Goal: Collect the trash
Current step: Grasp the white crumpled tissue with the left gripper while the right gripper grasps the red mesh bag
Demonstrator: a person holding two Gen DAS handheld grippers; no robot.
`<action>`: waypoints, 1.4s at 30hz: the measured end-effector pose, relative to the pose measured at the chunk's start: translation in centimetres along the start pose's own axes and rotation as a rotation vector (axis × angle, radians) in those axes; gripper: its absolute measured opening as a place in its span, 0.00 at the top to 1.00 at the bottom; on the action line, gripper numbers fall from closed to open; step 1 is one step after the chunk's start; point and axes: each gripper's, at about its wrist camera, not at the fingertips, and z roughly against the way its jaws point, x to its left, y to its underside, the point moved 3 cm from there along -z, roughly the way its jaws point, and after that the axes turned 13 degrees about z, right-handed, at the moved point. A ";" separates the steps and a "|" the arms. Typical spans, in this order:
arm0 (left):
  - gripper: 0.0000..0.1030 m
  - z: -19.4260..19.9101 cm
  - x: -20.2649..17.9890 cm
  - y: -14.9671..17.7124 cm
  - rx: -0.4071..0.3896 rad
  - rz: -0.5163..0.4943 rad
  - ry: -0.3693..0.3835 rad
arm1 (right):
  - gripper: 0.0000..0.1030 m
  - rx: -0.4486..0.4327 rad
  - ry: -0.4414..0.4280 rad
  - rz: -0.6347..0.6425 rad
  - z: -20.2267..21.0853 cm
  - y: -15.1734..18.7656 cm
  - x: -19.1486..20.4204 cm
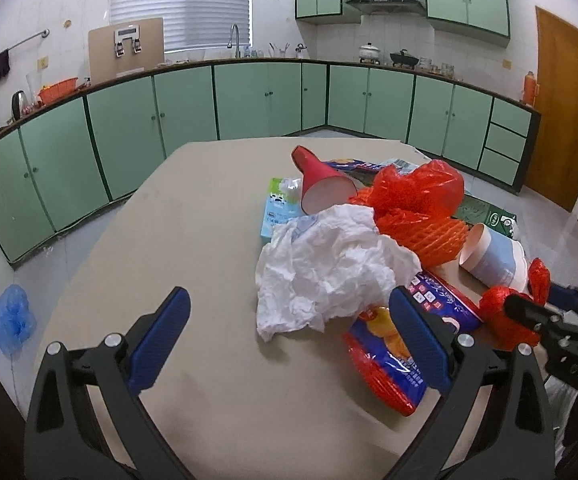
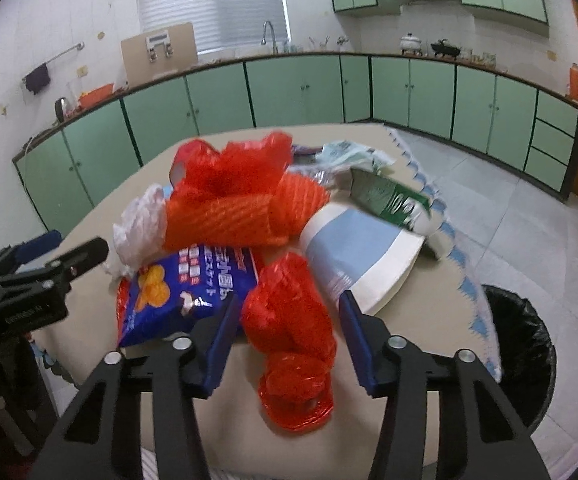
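- We see our right gripper (image 2: 287,332) with its blue pads on either side of a crinkled red plastic bag (image 2: 293,340) near the table's close edge; gaps show on both sides, so the pads are not pressing it.
- Our left gripper (image 1: 289,338) stands wide open over bare table (image 1: 193,264), its right pad in front of a glossy blue snack bag (image 1: 389,364), nothing between the pads.
- The trash lies heaped on the table's right half: a crumpled white tissue (image 1: 329,272), soft and creased; ribbed orange foam netting (image 2: 233,220); a smooth red paper cup (image 1: 321,184) on its side; a blue-and-white paper cup (image 2: 357,260), also tipped over.
- Only the right wrist view shows the bin (image 2: 521,352), round, lined with a black bag, on the floor just beside the table's right edge, and a green carton (image 2: 389,198) behind the heap.
- Only the left wrist view shows the red cup's open mouth and the wide bare left side of the table.
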 end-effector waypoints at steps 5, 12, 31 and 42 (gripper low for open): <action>0.06 -0.4 -0.8 0.2 0.013 -0.014 0.024 | 0.60 0.008 -0.029 0.010 -0.5 0.2 0.3; 0.06 -1.1 -0.8 0.1 0.018 -0.008 0.034 | 0.65 -0.028 -0.086 0.003 0.6 -0.3 0.3; 0.63 -4.2 -1.9 -0.4 0.052 -0.011 0.051 | 0.65 -0.082 -0.048 -0.038 2.3 -2.3 -1.5; 0.96 -2.2 0.1 -2.1 -0.012 0.045 0.024 | 0.65 -0.119 -0.042 -0.039 3.4 -2.8 -1.6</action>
